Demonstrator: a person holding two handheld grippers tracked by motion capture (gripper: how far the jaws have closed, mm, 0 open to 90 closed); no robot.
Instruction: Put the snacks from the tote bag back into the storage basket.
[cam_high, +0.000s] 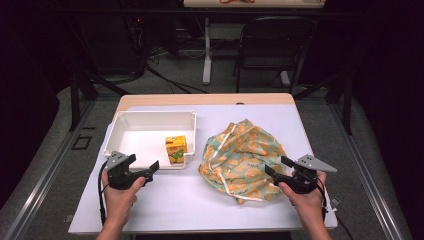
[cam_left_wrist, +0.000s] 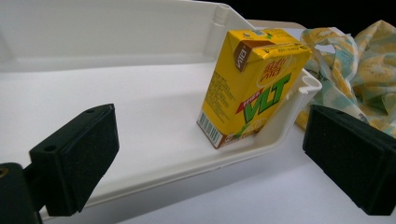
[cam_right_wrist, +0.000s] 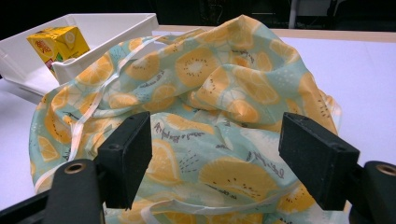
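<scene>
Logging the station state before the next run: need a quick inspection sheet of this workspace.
Surface: white table, wooden strip along the far edge.
Job's things: yellow drink carton upright in the white tray, near-right corner; fruit-print fabric bag crumpled to the right.
Clutter: nothing seen.
Grippers: left gripper open, nothing between its jaws, by the tray's near rim; right gripper open at the bag's edge.
Cables: black cable trailing from the left gripper.
Surroundings: dark room, folding chair behind the table.

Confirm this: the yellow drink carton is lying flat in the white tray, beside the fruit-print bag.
Not lying flat: the yellow drink carton stands upright in the white tray, in its corner nearest the fruit-print bag. The left gripper view shows it.
</scene>
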